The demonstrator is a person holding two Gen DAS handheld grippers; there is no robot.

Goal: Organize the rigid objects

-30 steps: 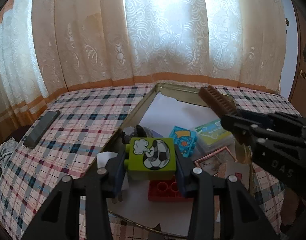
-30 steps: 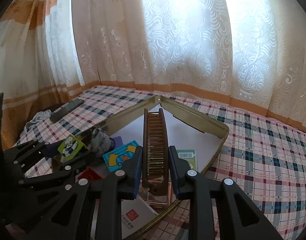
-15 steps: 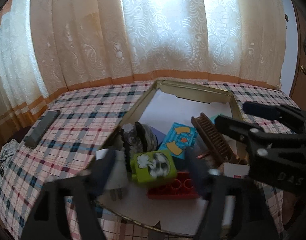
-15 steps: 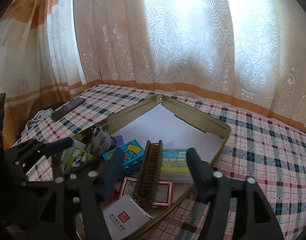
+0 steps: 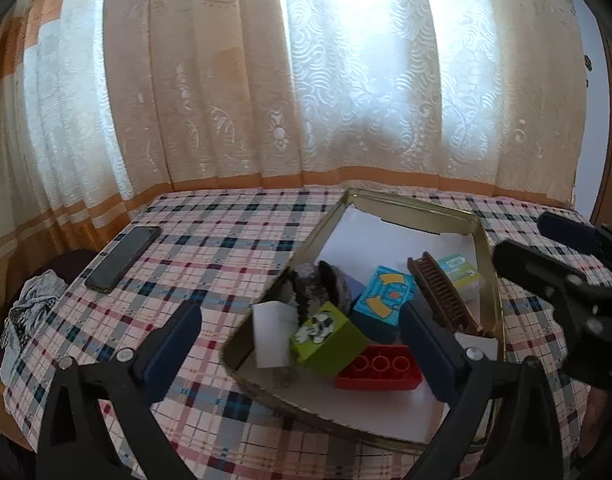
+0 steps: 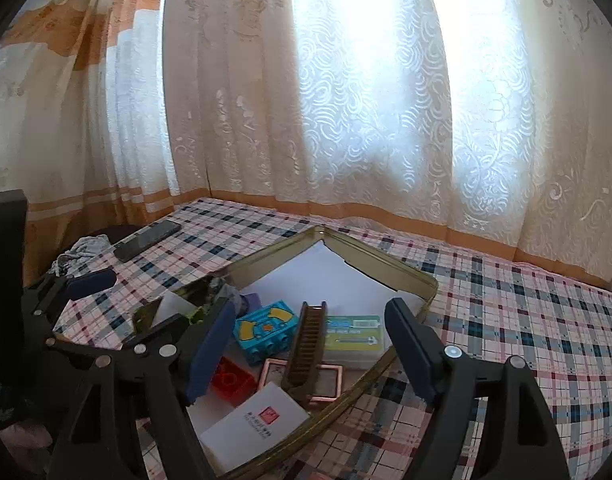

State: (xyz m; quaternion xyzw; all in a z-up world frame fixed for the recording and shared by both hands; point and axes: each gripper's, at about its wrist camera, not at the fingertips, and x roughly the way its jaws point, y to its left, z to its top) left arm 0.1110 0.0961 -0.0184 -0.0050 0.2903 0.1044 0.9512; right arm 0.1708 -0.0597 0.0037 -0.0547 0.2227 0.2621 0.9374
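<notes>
- Two grippers, both with nothing between the pads. Your left gripper (image 5: 302,332) has its jaws spread wide and still opening; its dark-blue fingers (image 5: 174,340) flank the near end of the tray without touching anything.
- Your right gripper (image 6: 310,344) is also opening, jaws well apart; the brown plastic comb (image 6: 306,348) shows in the gap between them but lies in the tray, no pad on it.
- The green toy block with a football print (image 5: 326,338) sits tilted in the shallow gold-coloured metal tray (image 5: 410,210), its lower edge touching the red studded building brick (image 5: 380,372).
- Just beside the green block on the left: a white rectangular card or box (image 5: 272,334), leaning at the tray's near-left wall. Behind it, a grey-and-black rounded object (image 5: 318,288); you cannot tell what it is.
- The blue toy block with yellow markings (image 5: 386,294) lies between the grey object and the comb.
- The comb rests across a copper-edged square frame (image 6: 330,380); a pale green-labelled flat case (image 6: 354,336) touches its right side.
- A white box with a red stamp (image 6: 258,420) occupies the tray's near corner in the right wrist view.
- Outside the tray, on the plaid tablecloth (image 5: 226,248): a dark phone (image 5: 124,258), well apart to the left.
- Lace curtains (image 5: 346,80) hang behind.
</notes>
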